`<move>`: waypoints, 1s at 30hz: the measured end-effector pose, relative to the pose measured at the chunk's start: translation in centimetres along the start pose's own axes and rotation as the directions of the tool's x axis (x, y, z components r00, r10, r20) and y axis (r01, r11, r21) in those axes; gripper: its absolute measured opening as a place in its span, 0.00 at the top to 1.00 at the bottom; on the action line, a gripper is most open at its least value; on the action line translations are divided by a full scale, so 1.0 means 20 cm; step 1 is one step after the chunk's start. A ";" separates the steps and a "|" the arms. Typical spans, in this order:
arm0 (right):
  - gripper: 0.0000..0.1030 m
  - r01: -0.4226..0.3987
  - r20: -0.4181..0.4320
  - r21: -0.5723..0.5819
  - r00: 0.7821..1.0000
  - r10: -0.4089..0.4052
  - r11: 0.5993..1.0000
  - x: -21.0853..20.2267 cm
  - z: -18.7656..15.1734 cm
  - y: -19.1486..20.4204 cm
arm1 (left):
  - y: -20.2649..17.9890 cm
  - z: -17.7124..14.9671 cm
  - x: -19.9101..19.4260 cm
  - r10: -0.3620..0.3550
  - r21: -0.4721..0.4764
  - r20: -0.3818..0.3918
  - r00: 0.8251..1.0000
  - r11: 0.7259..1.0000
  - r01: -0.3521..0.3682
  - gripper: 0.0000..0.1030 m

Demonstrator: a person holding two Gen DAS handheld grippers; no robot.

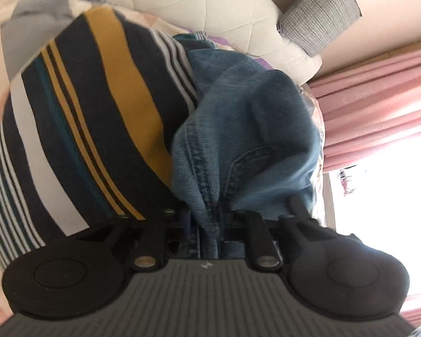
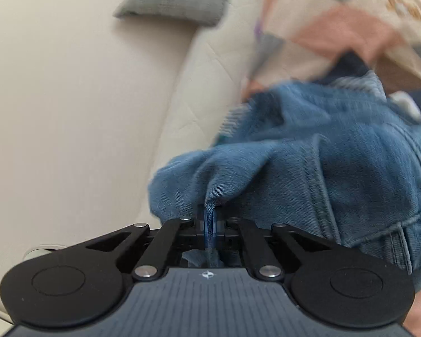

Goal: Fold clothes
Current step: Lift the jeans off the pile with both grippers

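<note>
Both grippers have the jeans pinched. Closest in the left view, the left gripper is clamped together on a bunched seam of denim at about 6 o'clock, right by what looks like a pocket edge. The right gripper is likewise squeezed tight on a thin fold of the jeans at 6 o'clock in its own view, with the waistband and a belt loop out toward 4 o'clock.

Further out in the left view, a striped shirt sits at 9 to 10 o'clock, touching the jeans. Behind that there's a patterned bedsheet, a cream quilted headboard, a grey cushion at 1 o'clock and pink curtains at 3 o'clock.

My take: the jeans look lifted and bunched, so I'd pull the two grips apart until the denim goes taut, then lay it flat clear of the shirt before folding.
</note>
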State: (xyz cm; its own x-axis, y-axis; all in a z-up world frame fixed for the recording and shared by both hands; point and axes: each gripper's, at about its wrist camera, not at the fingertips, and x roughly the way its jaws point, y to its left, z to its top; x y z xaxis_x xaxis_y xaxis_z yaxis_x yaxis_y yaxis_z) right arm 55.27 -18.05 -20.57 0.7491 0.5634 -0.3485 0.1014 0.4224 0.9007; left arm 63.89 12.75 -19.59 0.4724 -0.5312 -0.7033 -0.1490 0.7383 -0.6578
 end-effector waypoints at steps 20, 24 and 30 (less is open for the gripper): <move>0.97 -0.173 0.657 -0.092 0.730 0.190 0.981 -2.59 -0.45 0.15 | -0.93 -1.42 -0.73 -0.297 0.558 -0.399 0.867 0.672 0.487 0.89; 0.96 0.010 0.700 -0.115 0.710 0.074 0.993 -3.04 -0.59 0.25 | -0.96 -1.90 -0.71 -0.276 0.483 -0.564 0.778 0.653 0.583 0.85; 0.31 0.414 0.593 0.164 0.684 -0.425 0.895 -3.48 -0.85 0.02 | -0.74 -2.46 -0.68 -0.139 0.423 -0.704 0.697 0.706 0.568 0.82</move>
State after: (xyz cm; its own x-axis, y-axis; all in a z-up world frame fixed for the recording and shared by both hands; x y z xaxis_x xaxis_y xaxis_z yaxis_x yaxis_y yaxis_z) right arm -7.99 -45.01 -0.41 0.8576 -0.2151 -0.4672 0.5081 0.4954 0.7046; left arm 16.90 -11.40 -13.51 -0.2614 -0.7649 -0.5888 0.5304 0.3958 -0.7497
